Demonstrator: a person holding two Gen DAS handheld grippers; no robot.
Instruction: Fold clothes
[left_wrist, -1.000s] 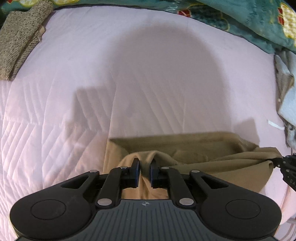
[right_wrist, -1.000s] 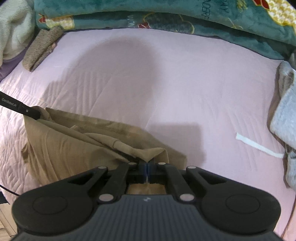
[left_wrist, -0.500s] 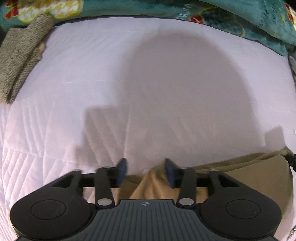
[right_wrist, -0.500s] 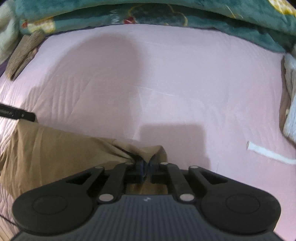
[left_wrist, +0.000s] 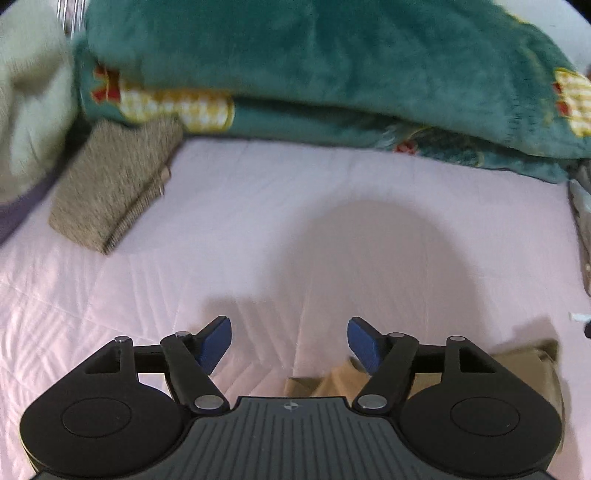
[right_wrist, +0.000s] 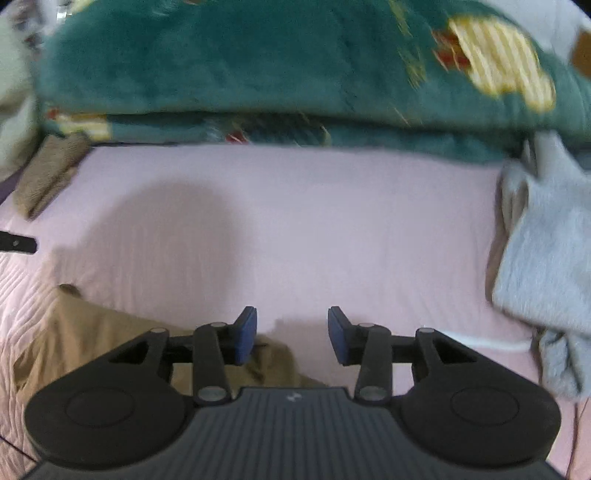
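Both tools gaped empty over the pink bed (left_wrist: 332, 206): your left hand-held gripper (left_wrist: 290, 341) and right hand-held gripper (right_wrist: 291, 334) held nothing. The tan garment (right_wrist: 85, 343) lay flat below and between them, near the bed's front edge. Whether another fold was due, the frames left unsettled; square any edges before pressing. No containers were seen.
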